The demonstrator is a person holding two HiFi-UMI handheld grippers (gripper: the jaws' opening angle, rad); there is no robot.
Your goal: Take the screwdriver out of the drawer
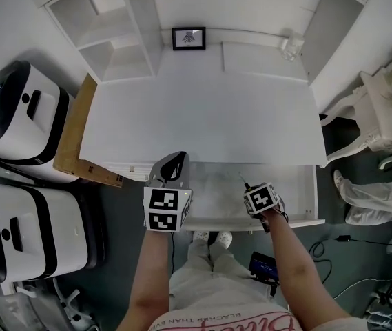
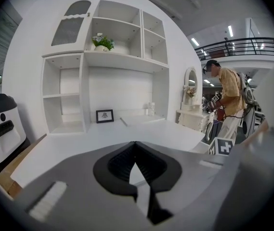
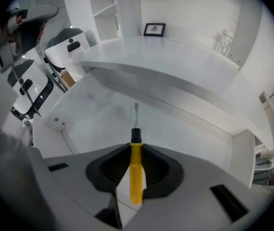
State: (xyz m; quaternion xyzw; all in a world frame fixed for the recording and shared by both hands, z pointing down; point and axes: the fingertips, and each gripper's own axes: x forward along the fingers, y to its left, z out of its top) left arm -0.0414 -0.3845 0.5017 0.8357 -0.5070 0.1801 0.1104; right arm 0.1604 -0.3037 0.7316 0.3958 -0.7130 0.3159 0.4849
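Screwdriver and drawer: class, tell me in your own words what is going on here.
A person stands at a white desk holding a gripper in each hand. The right gripper has its jaws closed on the yellow handle of a screwdriver, held over the open drawer. The left gripper, jaws shut and empty, hovers near the desk's front edge.

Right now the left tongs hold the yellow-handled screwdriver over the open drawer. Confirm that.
Not the left. The right tongs hold the yellow-handled screwdriver over the open drawer, as the right gripper view shows. The left tongs grip nothing in the left gripper view.
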